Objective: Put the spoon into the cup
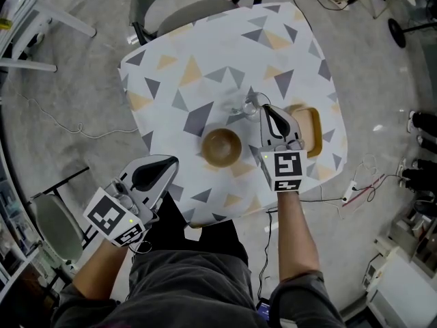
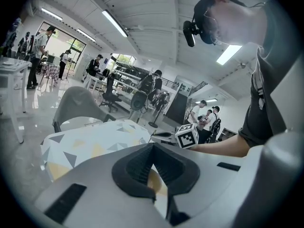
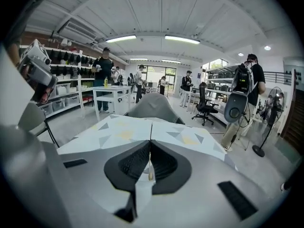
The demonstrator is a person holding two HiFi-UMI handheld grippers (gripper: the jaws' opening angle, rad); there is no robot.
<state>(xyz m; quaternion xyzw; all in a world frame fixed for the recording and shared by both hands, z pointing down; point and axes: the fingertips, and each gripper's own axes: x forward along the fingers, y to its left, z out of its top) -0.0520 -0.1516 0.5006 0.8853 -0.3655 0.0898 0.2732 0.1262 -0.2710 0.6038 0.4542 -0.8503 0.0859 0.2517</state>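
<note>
A clear glass cup (image 1: 250,105) stands near the middle of the table (image 1: 205,53), which has a triangle-patterned cloth. My right gripper (image 1: 265,108) reaches over the table with its tip right beside the cup. In the right gripper view the right gripper (image 3: 151,146) is shut on a thin spoon (image 3: 151,132), seen edge-on and sticking out past the jaws. The cup is hidden there. My left gripper (image 1: 167,161) hangs off the table's near-left edge, shut and holding nothing; the left gripper (image 2: 152,148) points across the table.
A wooden bowl (image 1: 221,147) sits on the table in front of me, left of the right gripper. A wooden tray (image 1: 311,125) lies at the right edge. A grey chair (image 1: 184,5) stands at the far side. Cables (image 1: 355,183) trail on the floor.
</note>
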